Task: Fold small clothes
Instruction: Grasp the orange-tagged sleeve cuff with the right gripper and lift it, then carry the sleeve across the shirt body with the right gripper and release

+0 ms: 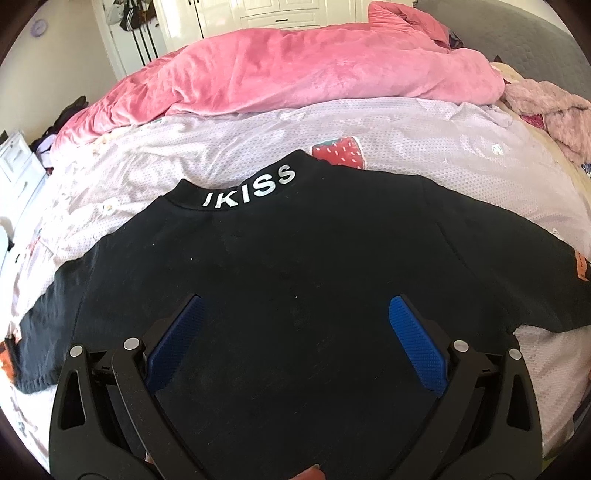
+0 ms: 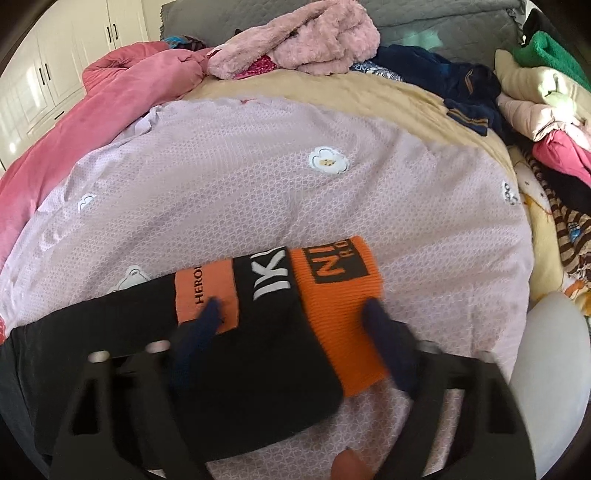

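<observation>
White cupboard doors (image 1: 295, 13) are standing at the far side of the room, behind a bed. Across the bed, a crumpled pink plush quilt (image 1: 295, 70) is lying to the left and rear, a pale lilac patterned bedsheet (image 2: 258, 177) is covering the middle, and a heap of mixed clothes (image 2: 546, 122) is piling up at the right edge, with a fluffy pink garment (image 2: 306, 44) near the grey headboard (image 2: 424, 22).

A small black sweatshirt with white collar lettering (image 1: 295, 258) is lying flat on the sheet, sleeves spread. The left tongs (image 1: 295, 310) are standing wide apart above its back, gripping nothing; whether the blue pads (image 1: 417, 343) are touching the cloth cannot be told.

In the right wrist view, the right tongs (image 2: 291, 306) are also spreading wide over the garment's sleeve, one tip over an orange patch, the other over the orange ribbed cuff (image 2: 343, 310). They are blurred, so contact is unclear.

The lower hem and the left sleeve end are being cut off by the frame.
</observation>
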Demonstrator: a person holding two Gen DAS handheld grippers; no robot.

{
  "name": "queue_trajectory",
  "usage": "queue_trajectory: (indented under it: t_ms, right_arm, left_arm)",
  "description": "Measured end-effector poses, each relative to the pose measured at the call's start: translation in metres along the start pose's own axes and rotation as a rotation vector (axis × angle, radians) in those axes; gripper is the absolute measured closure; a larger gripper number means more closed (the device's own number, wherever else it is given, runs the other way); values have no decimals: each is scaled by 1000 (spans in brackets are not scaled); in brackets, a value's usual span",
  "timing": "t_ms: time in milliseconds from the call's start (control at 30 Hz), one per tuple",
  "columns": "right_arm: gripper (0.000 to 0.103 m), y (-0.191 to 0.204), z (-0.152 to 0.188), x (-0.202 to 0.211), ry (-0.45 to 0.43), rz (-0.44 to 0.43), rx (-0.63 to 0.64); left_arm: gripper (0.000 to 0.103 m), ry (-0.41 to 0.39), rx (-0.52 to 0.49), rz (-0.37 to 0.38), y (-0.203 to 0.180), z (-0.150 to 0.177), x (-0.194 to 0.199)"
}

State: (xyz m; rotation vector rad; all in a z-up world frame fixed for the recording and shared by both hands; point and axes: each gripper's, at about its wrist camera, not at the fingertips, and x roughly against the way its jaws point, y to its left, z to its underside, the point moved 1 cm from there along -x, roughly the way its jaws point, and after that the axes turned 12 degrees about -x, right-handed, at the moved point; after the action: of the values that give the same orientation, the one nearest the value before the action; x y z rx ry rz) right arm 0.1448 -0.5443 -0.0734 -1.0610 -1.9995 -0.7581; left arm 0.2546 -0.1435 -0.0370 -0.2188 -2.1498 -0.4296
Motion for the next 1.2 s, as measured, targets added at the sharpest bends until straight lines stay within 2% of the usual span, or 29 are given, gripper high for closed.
queue_trajectory:
  t_ms: [33, 67, 167, 367, 400, 533, 567, 600, 633, 667, 767, 933, 967, 1200]
  right_arm:
    - [41, 0, -1, 0, 0, -11, -4]
    - [51, -2, -1, 1, -1, -15, -14]
    - [61, -2, -3, 8, -16, -20, -8]
    - [59, 5, -4, 25, -83, -26, 24]
    - [56, 6, -4, 24, -75, -36, 32]
    - [55, 12, 5, 4, 17, -40, 70]
    - [62, 13, 6, 4, 22, -45, 78]
    - [83, 14, 7, 6, 16, -48, 92]
    - [93, 15, 7, 12, 2, -78, 99]
    - [95, 17, 6, 19, -3, -119, 95]
    - [95, 27, 6, 36, -43, -192, 132]
    - [95, 48, 12, 66, 4, -470, 137]
    - [95, 53, 15, 72, 2, -503, 150]
    - [95, 119, 52, 129, 19, -747, 330]
  left_arm:
    - [9, -2, -3, -1, -1, 0, 1]
    - [9, -3, -4, 0, -2, 0, 1]
    - [9, -7, -9, -5, -3, -1, 2]
    - [9, -26, -13, -14, -4, -1, 8]
    - [9, -29, -15, -15, -4, -1, 9]
    - [9, -36, -19, -20, -5, -1, 11]
    - [9, -38, -20, -18, -4, -2, 12]
    - [9, -41, -18, -19, -4, -2, 13]
    - [9, -43, -19, -22, -4, -2, 14]
    - [9, -46, -21, -24, -4, -2, 15]
    - [9, -55, -25, -33, -3, -1, 19]
    - [9, -57, -13, -39, 4, 0, 21]
    - [9, -57, -10, -40, 5, 1, 21]
    - [9, -43, 27, -68, 29, 12, 21]
